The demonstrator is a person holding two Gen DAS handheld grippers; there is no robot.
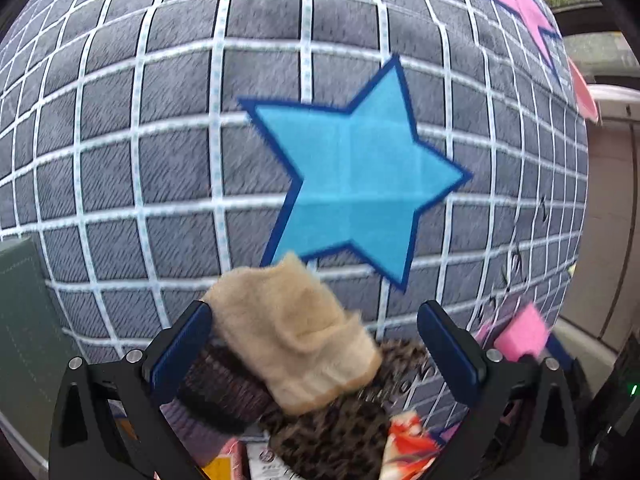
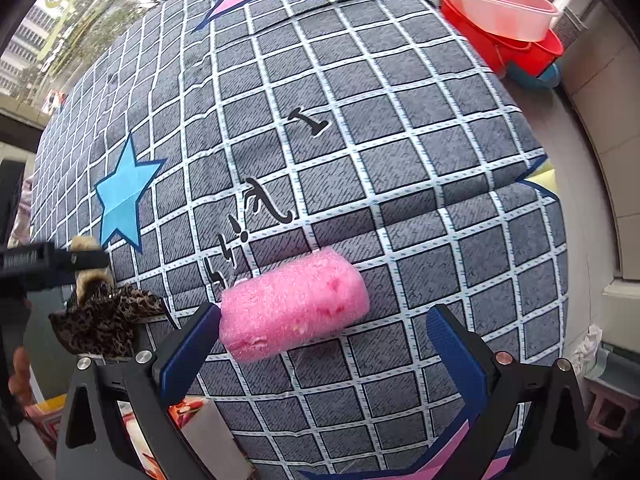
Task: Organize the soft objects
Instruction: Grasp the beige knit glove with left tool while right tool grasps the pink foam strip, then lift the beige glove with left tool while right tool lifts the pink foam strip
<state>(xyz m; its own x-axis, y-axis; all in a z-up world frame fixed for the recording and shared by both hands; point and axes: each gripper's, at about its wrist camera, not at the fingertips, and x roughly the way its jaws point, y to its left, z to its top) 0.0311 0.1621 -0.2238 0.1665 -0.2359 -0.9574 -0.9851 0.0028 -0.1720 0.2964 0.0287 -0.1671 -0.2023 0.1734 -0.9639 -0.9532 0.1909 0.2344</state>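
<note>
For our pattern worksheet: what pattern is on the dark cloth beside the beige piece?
Leopard print, brown and black, on the cloth; clearest in the right wrist view.

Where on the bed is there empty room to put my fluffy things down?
The blanket is bare between the blue star and the red tubs, beyond the pink sponge. It is crowded at the near left edge, where the tan sock and leopard cloth pile up.

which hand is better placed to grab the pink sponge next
Right. The right tool is open with the pink sponge lying just ahead between its fingers on the checked bedspread. The left tool is open over the beige sock, with the sponge off to its side.
</note>
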